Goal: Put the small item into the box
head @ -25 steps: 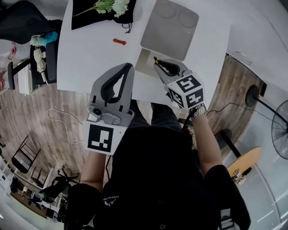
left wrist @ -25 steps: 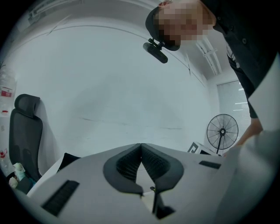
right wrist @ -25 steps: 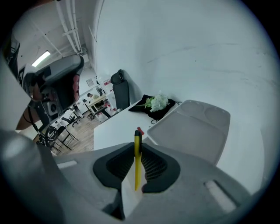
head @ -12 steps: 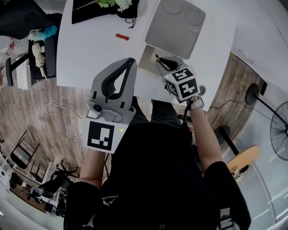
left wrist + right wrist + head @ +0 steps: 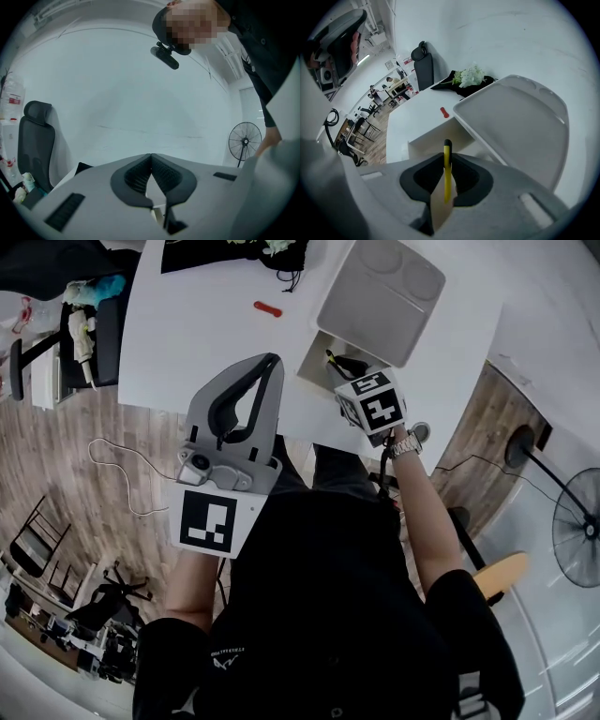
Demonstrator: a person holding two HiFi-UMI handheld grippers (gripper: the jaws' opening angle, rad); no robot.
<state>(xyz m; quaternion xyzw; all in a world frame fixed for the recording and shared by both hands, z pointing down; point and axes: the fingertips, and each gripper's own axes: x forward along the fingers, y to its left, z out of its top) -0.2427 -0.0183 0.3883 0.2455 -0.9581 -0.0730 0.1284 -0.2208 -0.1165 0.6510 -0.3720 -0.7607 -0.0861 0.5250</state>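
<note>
Since one second ago, the right gripper [image 5: 339,365] has been carried forward from the table's near edge to the open box [image 5: 319,351], and the head view has shifted with it; the left gripper [image 5: 271,362] has been kept much where it was.

Nearest the person, the left gripper is held raised over the near edge of the white table [image 5: 187,334]. Its jaws are seen pressed together at their tips in the left gripper view, and nothing is held between them. Beyond them only a pale wall, a black office chair [image 5: 35,136] and a standing fan [image 5: 245,142] are shown.

To its right, the right gripper is held at the near side of the box. Its jaws are closed onto a thin yellow item [image 5: 447,180], which is clamped flat between them, with its dark-tipped end left protruding past the jaw tips. In the head view that end is seen against the inside of the box; the item is gripped and is not lying in the box.

The box is white and stands open on the table, with its grey lid [image 5: 394,296] thrown back on the far side. A small red item [image 5: 267,308] is seen lying on the table left of the box, apart from it. Farther off, white flowers [image 5: 471,75] are laid on a black cloth [image 5: 454,86] at the table's far end.
</note>
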